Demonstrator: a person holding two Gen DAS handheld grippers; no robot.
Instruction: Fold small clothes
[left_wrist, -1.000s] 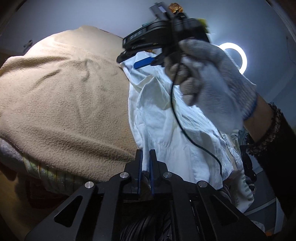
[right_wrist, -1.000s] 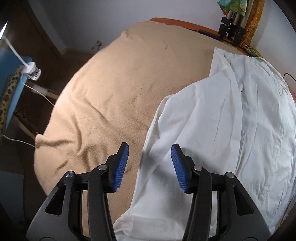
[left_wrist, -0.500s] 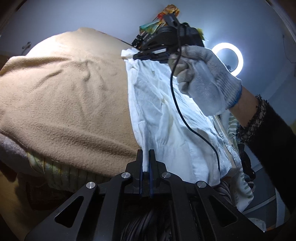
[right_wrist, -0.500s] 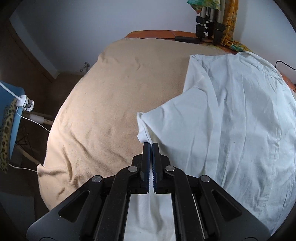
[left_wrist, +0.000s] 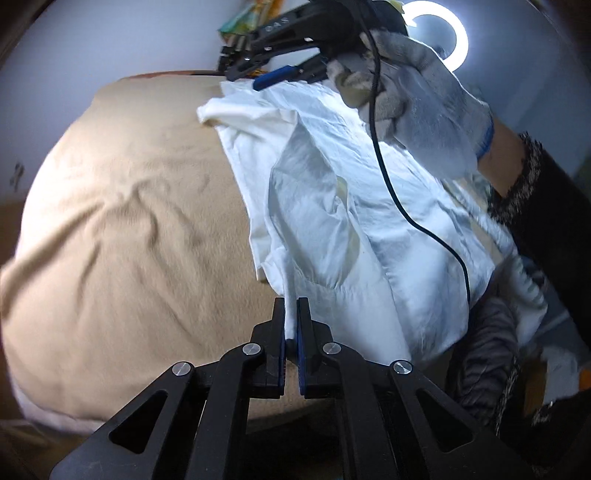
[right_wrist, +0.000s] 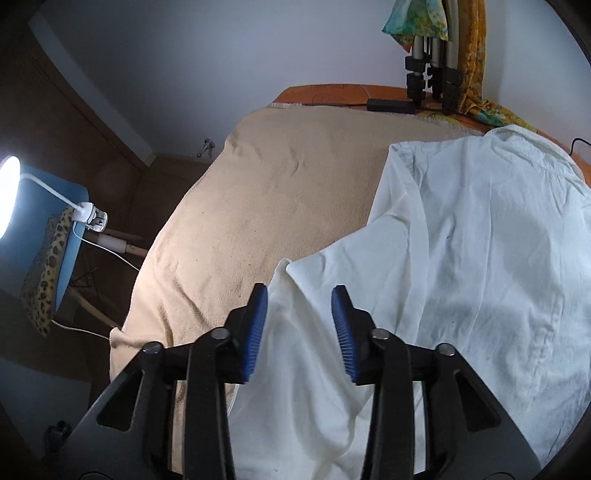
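Note:
A white garment (left_wrist: 332, 221) lies crumpled on a beige blanket (left_wrist: 129, 221), partly lifted at its near edge. My left gripper (left_wrist: 291, 306) is shut on a thin fold of that edge. My right gripper (left_wrist: 255, 74), held by a gloved hand (left_wrist: 417, 92), hovers over the garment's far corner. In the right wrist view the right gripper (right_wrist: 299, 291) has its jaws opening. A corner of the white garment (right_wrist: 461, 258) lies below and between them, and the blue pads (right_wrist: 256, 325) do not press on it. The blanket (right_wrist: 277, 184) stretches out to the left.
A ring light (left_wrist: 463, 40) glows behind the hand, and a black cable (left_wrist: 391, 184) hangs across the garment. A tripod (right_wrist: 428, 74), a colourful cloth (right_wrist: 417, 22) and a black adapter (right_wrist: 389, 105) sit at the far edge. A lamp (right_wrist: 7, 192) and a blue chair (right_wrist: 70, 229) stand at left.
The right gripper, shut on the garment's corner half a second ago, now has its jaws apart and the cloth is free. The left gripper has risen and rolled, lifting the garment's edge.

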